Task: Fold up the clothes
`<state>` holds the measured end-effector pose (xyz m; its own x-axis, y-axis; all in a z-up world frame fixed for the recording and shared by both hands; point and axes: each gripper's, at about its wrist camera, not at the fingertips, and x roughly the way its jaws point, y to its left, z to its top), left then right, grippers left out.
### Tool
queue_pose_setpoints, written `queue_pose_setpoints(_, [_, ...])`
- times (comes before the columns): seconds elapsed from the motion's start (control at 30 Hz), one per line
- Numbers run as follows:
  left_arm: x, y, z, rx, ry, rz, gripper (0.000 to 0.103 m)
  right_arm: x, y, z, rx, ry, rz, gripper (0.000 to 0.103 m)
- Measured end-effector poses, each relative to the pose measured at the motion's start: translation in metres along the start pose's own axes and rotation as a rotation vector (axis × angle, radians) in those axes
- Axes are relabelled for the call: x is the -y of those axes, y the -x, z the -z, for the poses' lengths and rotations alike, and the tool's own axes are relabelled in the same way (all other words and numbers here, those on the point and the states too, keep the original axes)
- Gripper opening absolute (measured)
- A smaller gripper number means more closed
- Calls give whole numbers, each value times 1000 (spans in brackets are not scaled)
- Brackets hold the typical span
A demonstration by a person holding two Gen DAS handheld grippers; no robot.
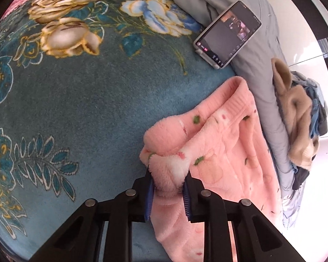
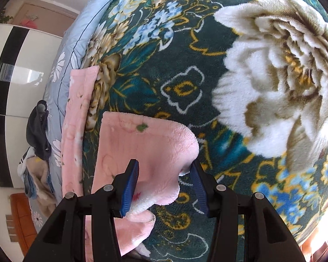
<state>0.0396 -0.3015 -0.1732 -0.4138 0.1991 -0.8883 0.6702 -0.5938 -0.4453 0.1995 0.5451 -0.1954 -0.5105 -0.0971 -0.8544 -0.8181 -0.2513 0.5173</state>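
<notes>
Pink fleece garment lies on the floral blanket covering the bed, near the blanket's edge where a grey-blue quilt runs alongside. Fabric is plush, pale pink, printed with small green and red specks and faint outlined shapes. A ribbed cuff or hem shows at the end nearest the phone.

Left gripper: fingers clamped on a bunched fold of the garment, white fluffy underside turned out between the blue pads. The fold is lifted off the blanket; the rest of the garment trails toward the quilt.

Right gripper: fingers fairly wide apart with a rounded corner of the pink garment between them. The right pad touches the fabric's edge; whether the left pad presses it, cannot tell. A second strip of the garment lies flat beside the quilt.

Phone rests propped on the quilt, just beside the blanket, screen lit. Farther along the quilt from the garment sits a heap of clothes, tan and blue, with a dark item among them.
</notes>
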Motion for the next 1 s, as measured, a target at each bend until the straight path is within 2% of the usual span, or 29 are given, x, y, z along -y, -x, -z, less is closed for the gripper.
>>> queue_pose_setpoints(0.1, [3, 7, 4, 24, -24, -12, 23, 3, 5, 5, -2, -14, 0, 50])
queue_pose_setpoints(0.2, [0, 16, 7, 57, -7, -9, 22, 6, 4, 5, -13, -17, 16, 50])
queue_pose_setpoints(0.3, [-13, 27, 5, 90, 16, -19, 21, 7, 7, 0, 10, -29, 13, 50])
queue_pose_setpoints(0.4, [-17, 19, -6, 70, 20, -28, 21, -1, 16, -11, 63, 6, 50, 50])
queue_pose_setpoints(0.47, [-17, 13, -11, 55, 17, -29, 21, -14, 21, -23, 91, 84, 80, 50])
queue_pose_setpoints(0.63, [-6, 6, -9, 42, -8, -35, 27, -70, 0, -47, 26, 408, 104, 50])
queue_pose_setpoints(0.7, [-1, 9, -7, 47, -28, -71, 38, -89, -16, -50, -4, 501, 111, 50])
queue_pose_setpoints(0.77, [5, 14, -6, 54, -56, -118, 49, -104, -33, -54, -33, 564, 110, 50])
queue_pose_setpoints(0.87, [10, 30, -2, 95, -92, -176, 56, -116, -55, -59, -83, 622, 105, 50])
queue_pose_setpoints(0.93, [10, 41, 1, 117, -87, -177, 58, -122, -65, -58, -133, 659, 89, 50])
queue_pose_setpoints(0.97, [11, 45, 2, 125, -84, -175, 58, -125, -67, -55, -152, 687, 75, 48])
queue_pose_setpoints(1.0, [12, 48, 3, 131, -82, -173, 58, -127, -68, -51, -162, 719, 67, 41])
